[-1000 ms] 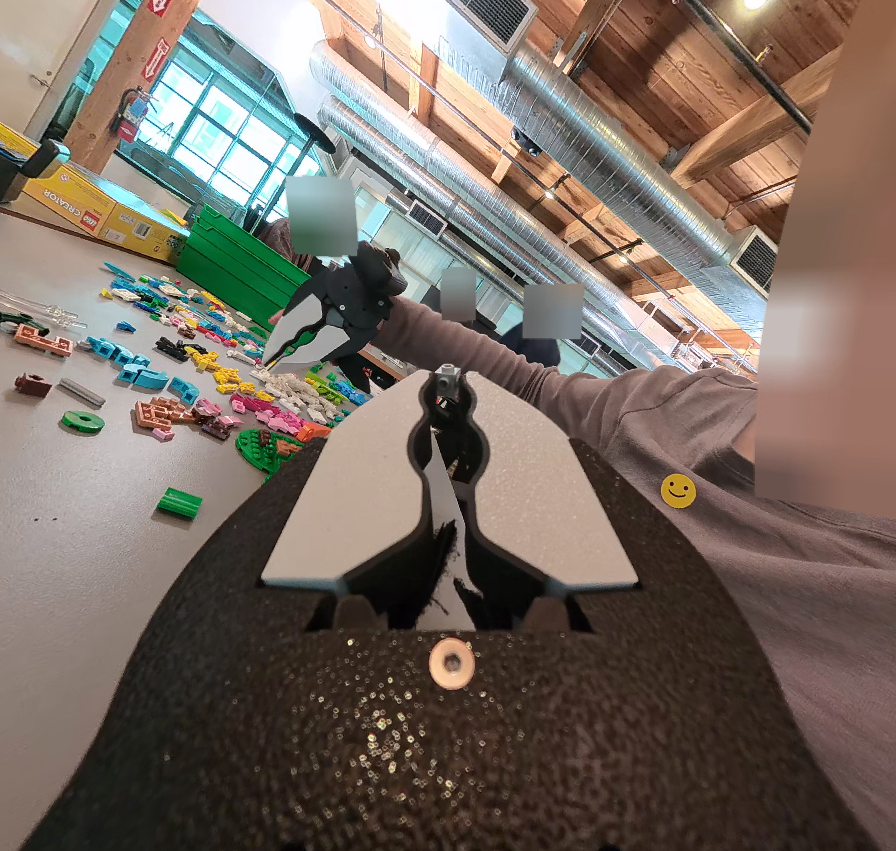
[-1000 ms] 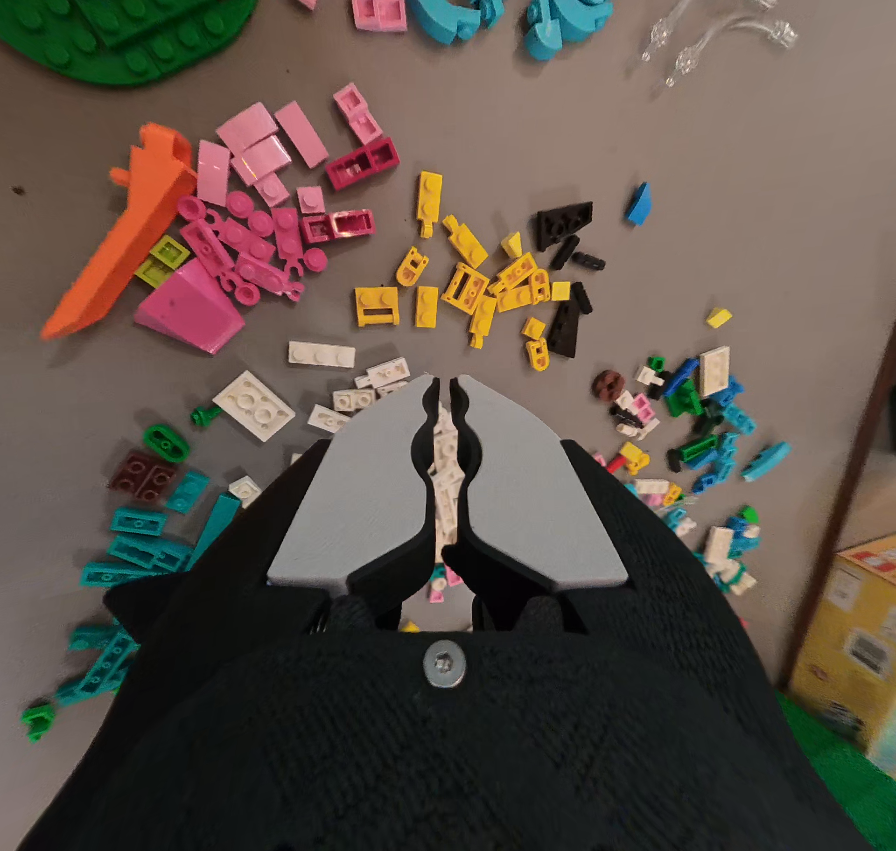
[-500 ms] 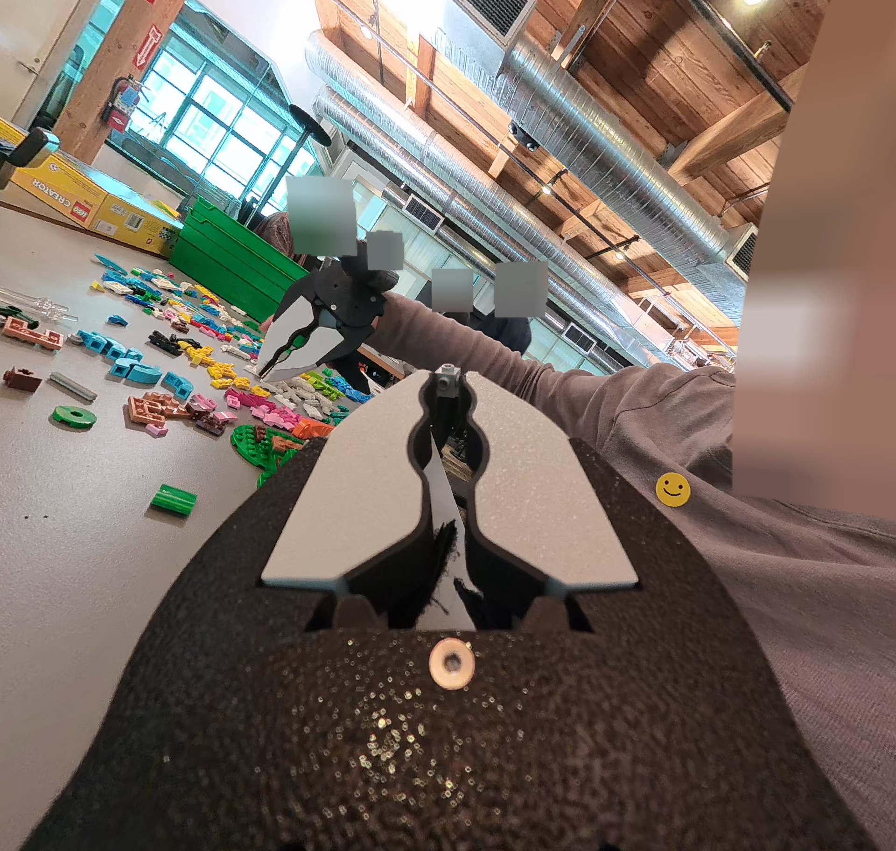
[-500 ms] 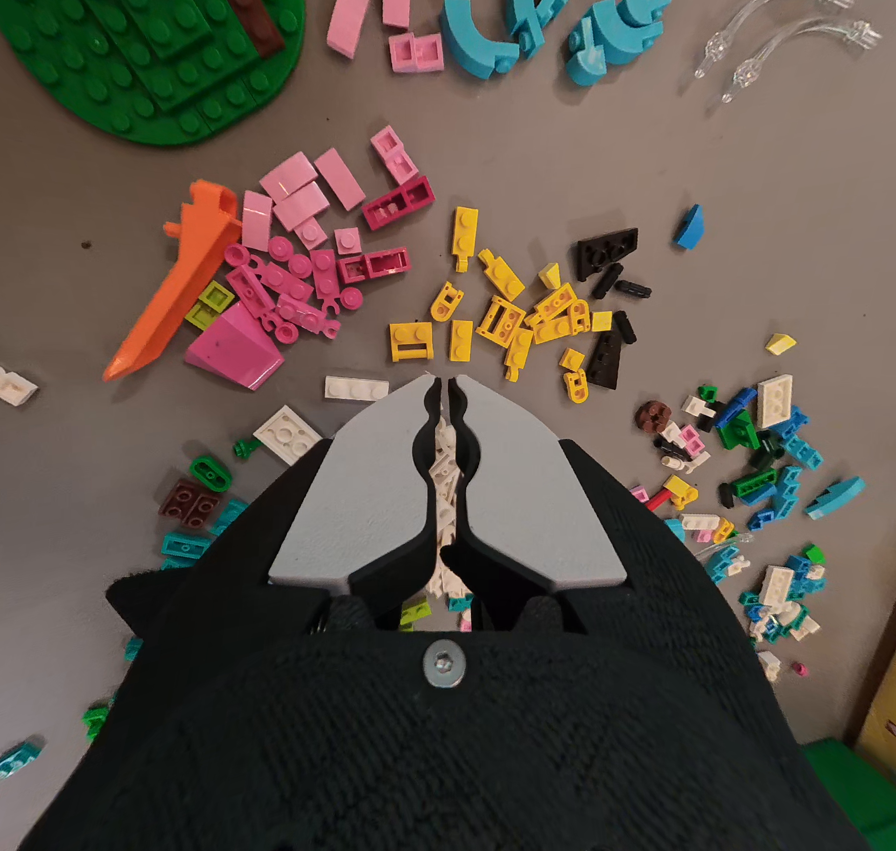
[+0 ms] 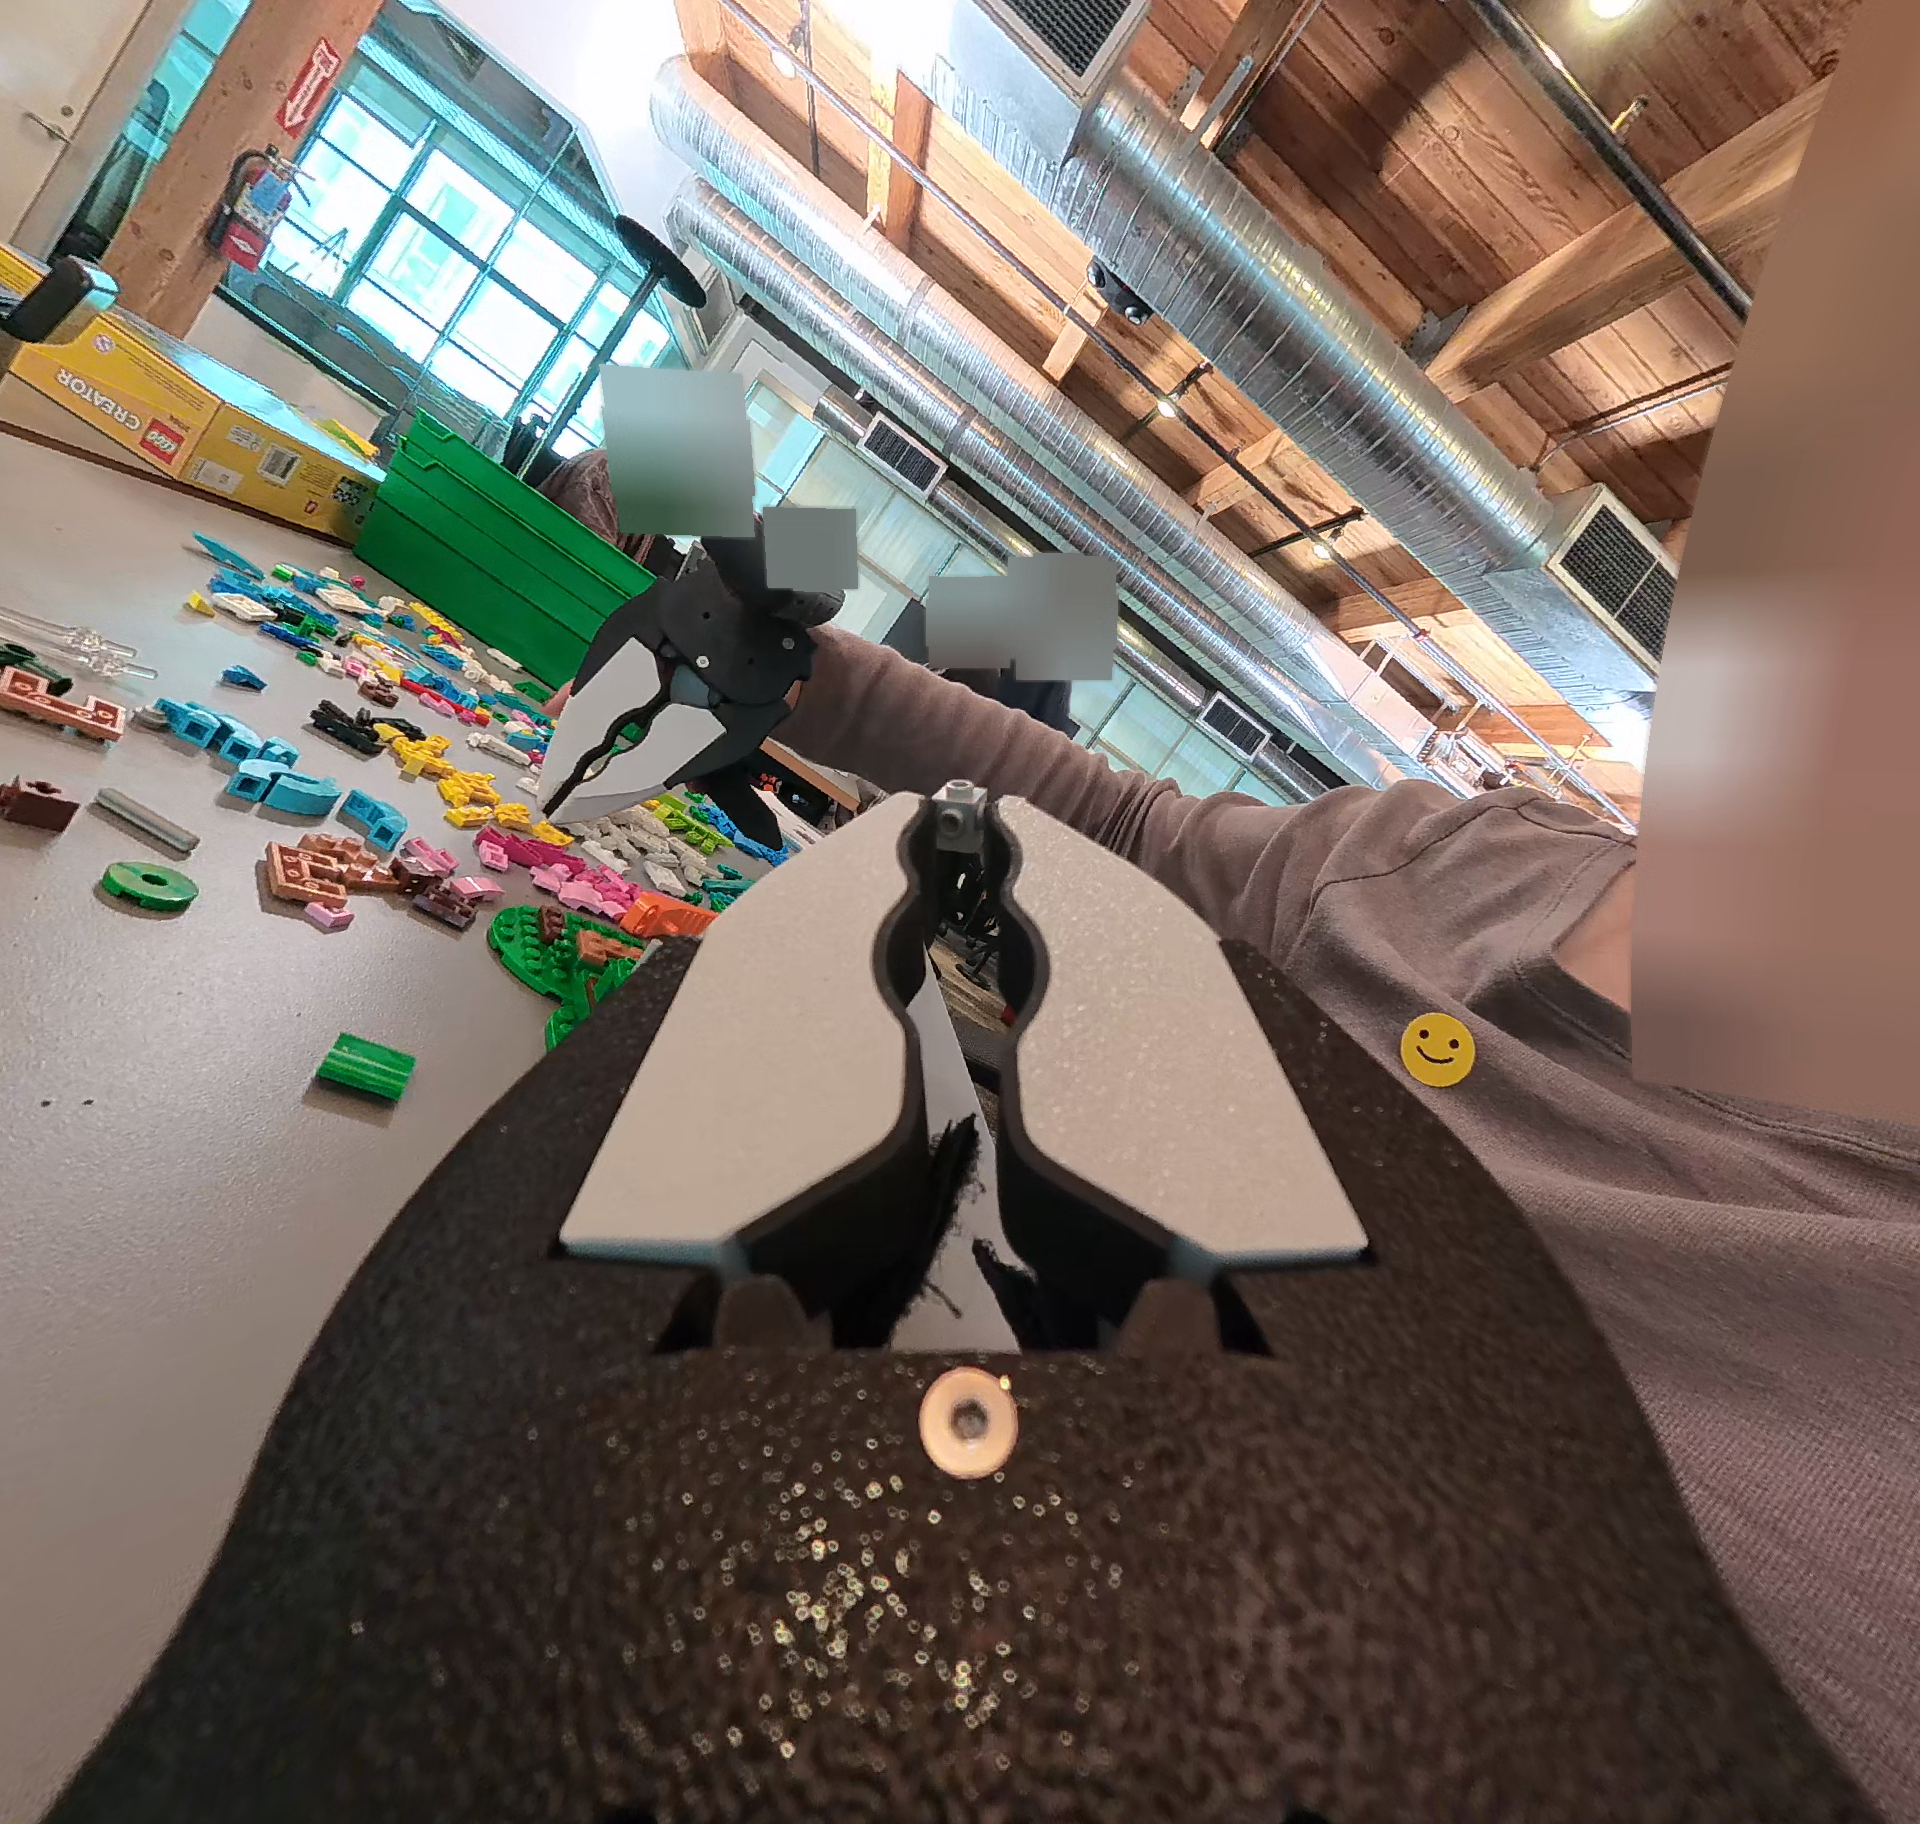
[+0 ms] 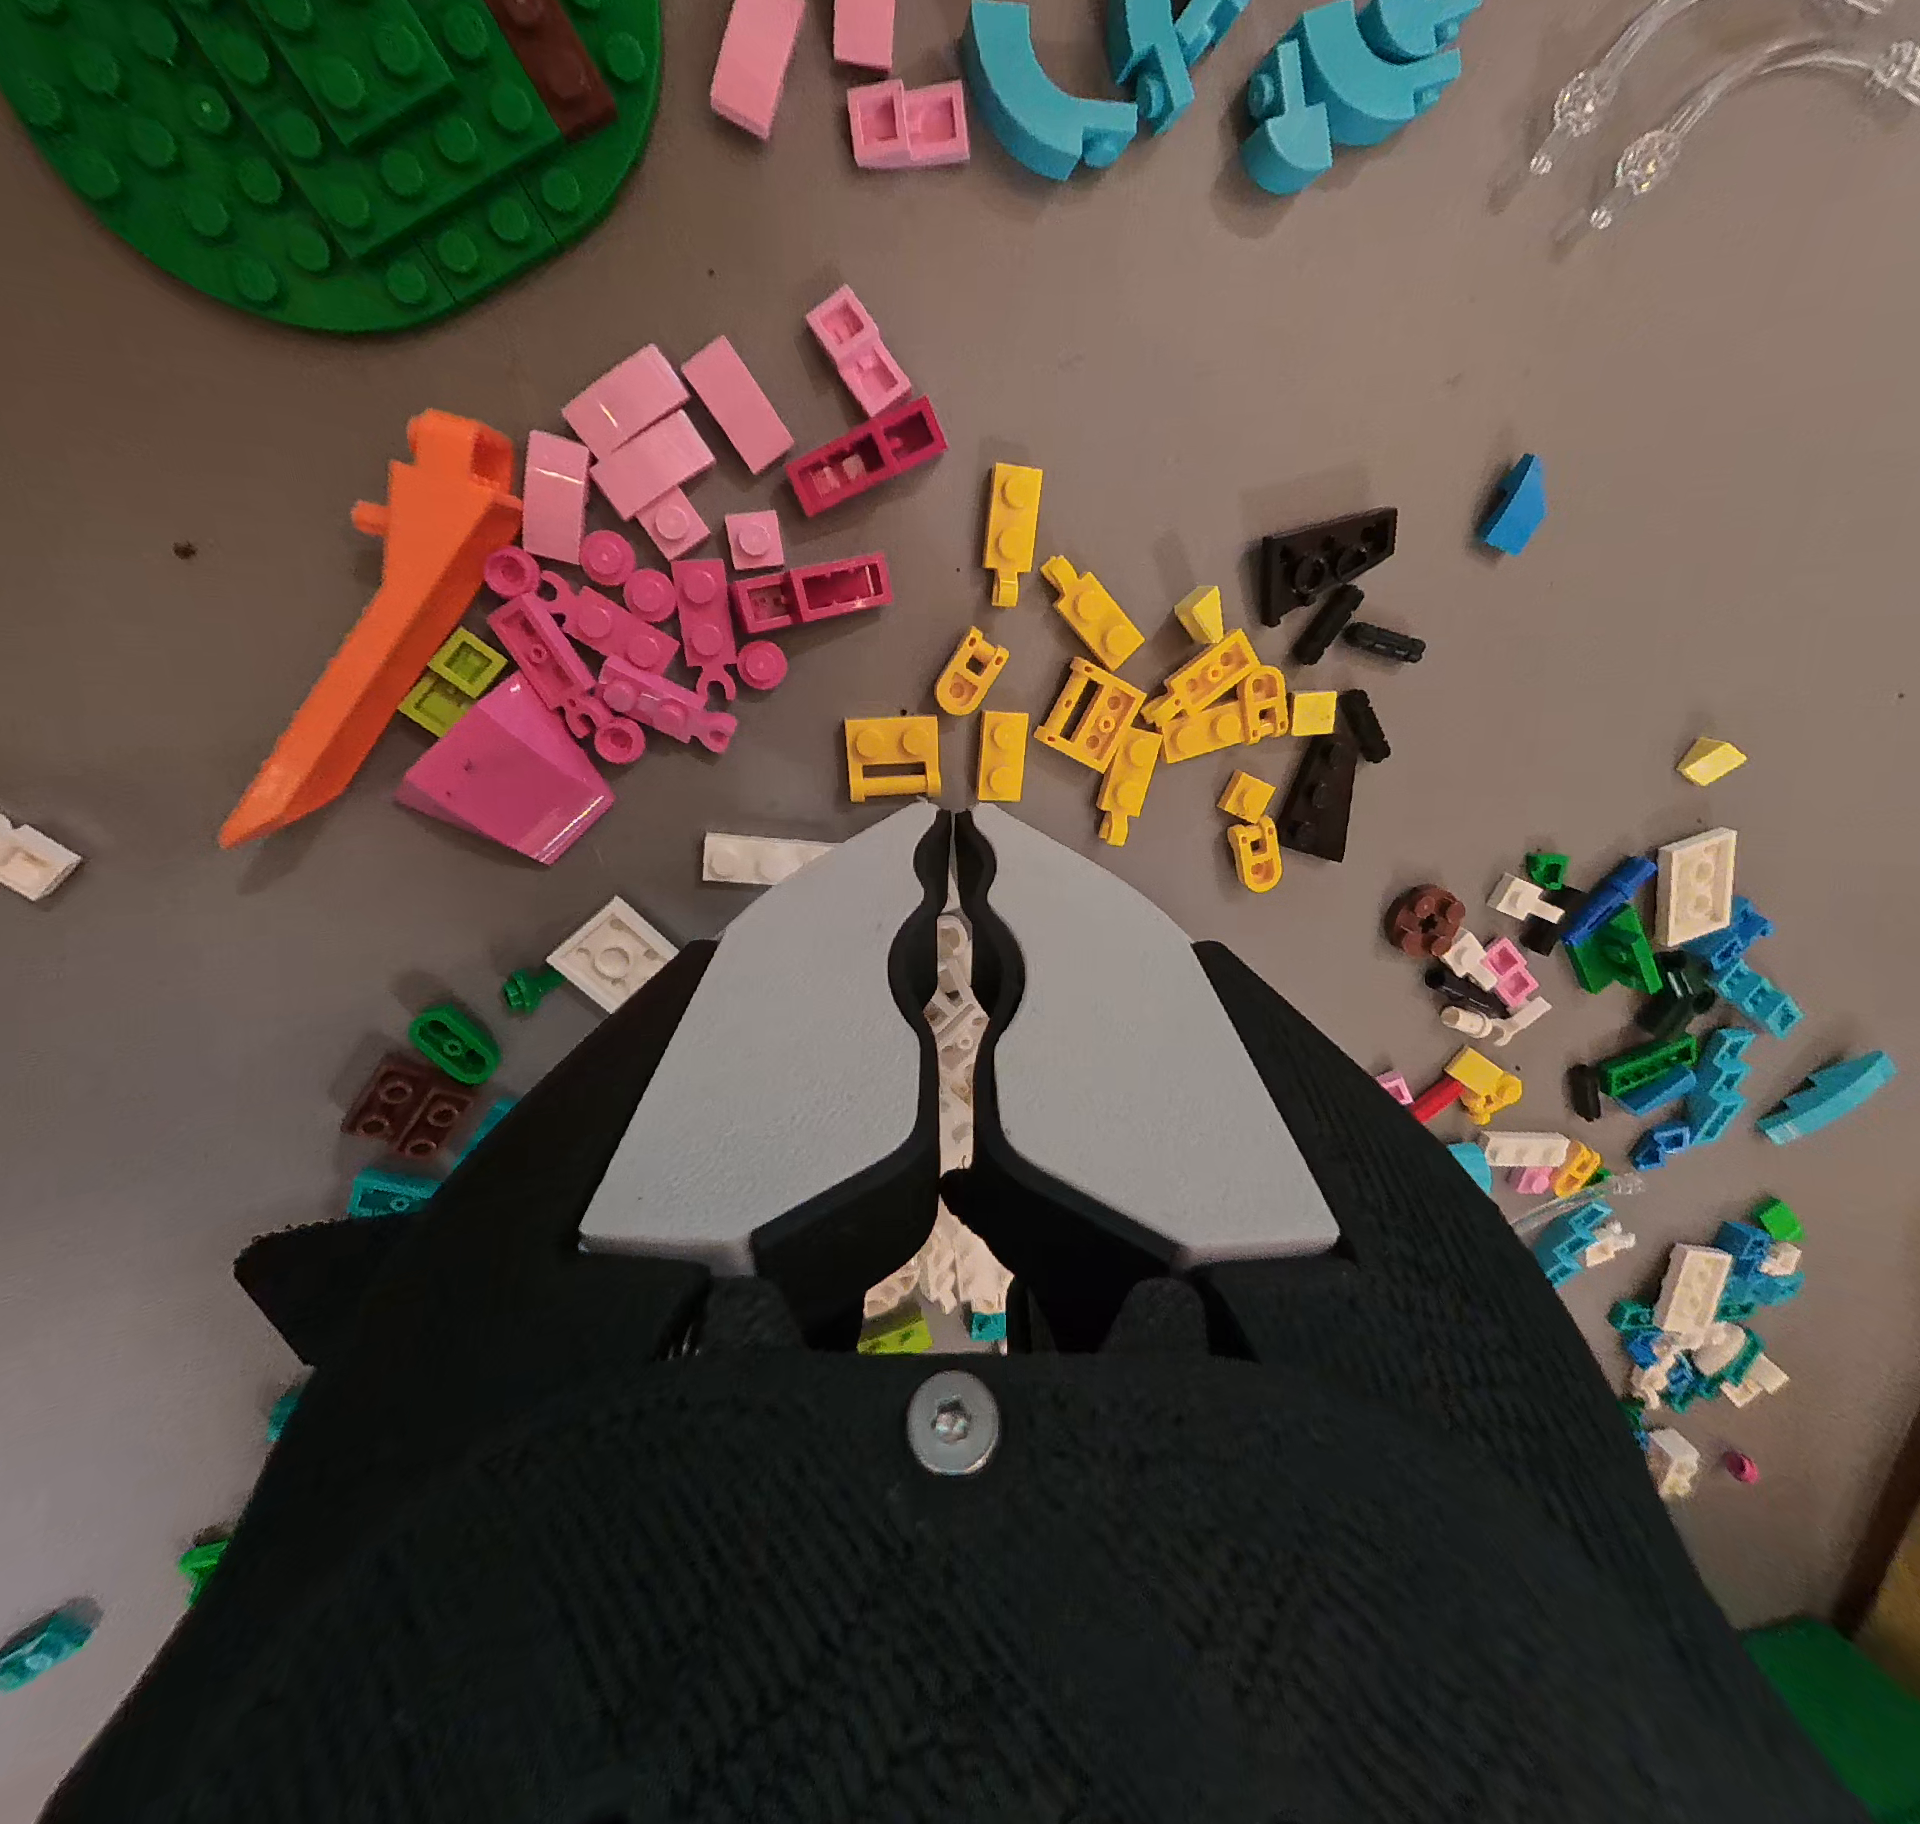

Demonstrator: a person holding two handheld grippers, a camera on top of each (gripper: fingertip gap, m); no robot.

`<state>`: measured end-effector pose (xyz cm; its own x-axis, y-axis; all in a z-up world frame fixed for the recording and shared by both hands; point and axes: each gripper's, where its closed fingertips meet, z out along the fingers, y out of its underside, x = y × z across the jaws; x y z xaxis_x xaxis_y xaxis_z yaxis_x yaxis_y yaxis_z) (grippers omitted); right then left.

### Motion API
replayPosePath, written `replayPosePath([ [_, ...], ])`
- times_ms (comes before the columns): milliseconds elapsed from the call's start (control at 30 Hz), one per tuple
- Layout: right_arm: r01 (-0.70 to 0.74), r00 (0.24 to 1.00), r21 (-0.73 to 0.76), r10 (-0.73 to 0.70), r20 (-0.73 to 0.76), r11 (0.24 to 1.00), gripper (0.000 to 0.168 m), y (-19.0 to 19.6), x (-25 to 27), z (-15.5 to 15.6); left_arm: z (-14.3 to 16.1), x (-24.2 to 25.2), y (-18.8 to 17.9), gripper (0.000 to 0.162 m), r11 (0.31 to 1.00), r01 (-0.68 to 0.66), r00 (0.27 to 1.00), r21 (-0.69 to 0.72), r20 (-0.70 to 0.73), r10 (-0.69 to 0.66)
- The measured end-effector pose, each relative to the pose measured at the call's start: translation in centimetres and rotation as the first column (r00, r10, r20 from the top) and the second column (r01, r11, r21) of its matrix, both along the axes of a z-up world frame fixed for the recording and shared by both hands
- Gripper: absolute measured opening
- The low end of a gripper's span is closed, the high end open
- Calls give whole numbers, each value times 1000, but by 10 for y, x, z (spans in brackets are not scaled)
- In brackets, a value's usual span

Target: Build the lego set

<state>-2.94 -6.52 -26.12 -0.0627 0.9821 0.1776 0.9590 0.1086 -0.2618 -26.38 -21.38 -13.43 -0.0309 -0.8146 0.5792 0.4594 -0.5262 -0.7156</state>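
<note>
I have a small grey brick [image 5: 957, 822] pinched at the very tip of my left gripper [image 5: 957, 829], held up in the air and tilted away from the table [image 5: 156, 1203]. My right gripper [image 6: 952, 818] hangs over the loose pieces, jaws nearly together with nothing between them, its tips just short of the yellow pieces [image 6: 1122, 704] and beside the white plates [image 6: 764, 857]. The green base plate [image 6: 312, 101], already carrying a few bricks, lies beyond the pink pile [image 6: 665, 548]. My worry is the grey brick: so little of it is gripped that a jolt could pop it free. Coming down on the crowded yellow pieces, I could also nudge neighbours or lift two together.
</note>
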Motion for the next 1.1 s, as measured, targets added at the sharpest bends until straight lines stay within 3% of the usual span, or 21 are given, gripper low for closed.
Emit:
replayPosePath([
  [100, 39, 999, -5, -39, -14, 999, 0, 3, -2, 2, -1, 0, 2, 8, 1000, 2, 1000, -1, -3, -2],
  [300, 181, 974, -172, -200, -104, 968, 10, -2, -20, 8, -1, 2, 4, 8, 1000, 7, 1000, 0, -3, -7],
  [533, 208, 973, -192, -222, -55, 959, 14, -1, -21, 0, -3, 3, 6, 8, 1000, 9, 1000, -1, 0, -9],
  [733, 207, 976, -182, -215, -22, 961, 6, 1, -21, -3, -3, 4, 6, 8, 1000, 8, 1000, 1, 0, -8],
  [833, 157, 985, -130, -165, -48, 979, 6, -1, -28, 4, -1, 3, 6, 8, 1000, 2, 1000, 2, 3, -2],
  [933, 47, 983, -41, -54, -177, 998, 6, -16, -64, 29, 3, 1, 6, 8, 1000, -24, 1000, 14, 11, 24],
  [1033, -121, 955, 186, 166, -246, 975, 6, -42, -111, 55, 3, 0, 8, 8, 998, -54, 998, 23, -13, 54],
  [1100, -218, 922, 383, 318, -220, 898, 6, -58, -140, 68, 1, 5, 7, 8, 996, -72, 995, 47, -63, 75],
])
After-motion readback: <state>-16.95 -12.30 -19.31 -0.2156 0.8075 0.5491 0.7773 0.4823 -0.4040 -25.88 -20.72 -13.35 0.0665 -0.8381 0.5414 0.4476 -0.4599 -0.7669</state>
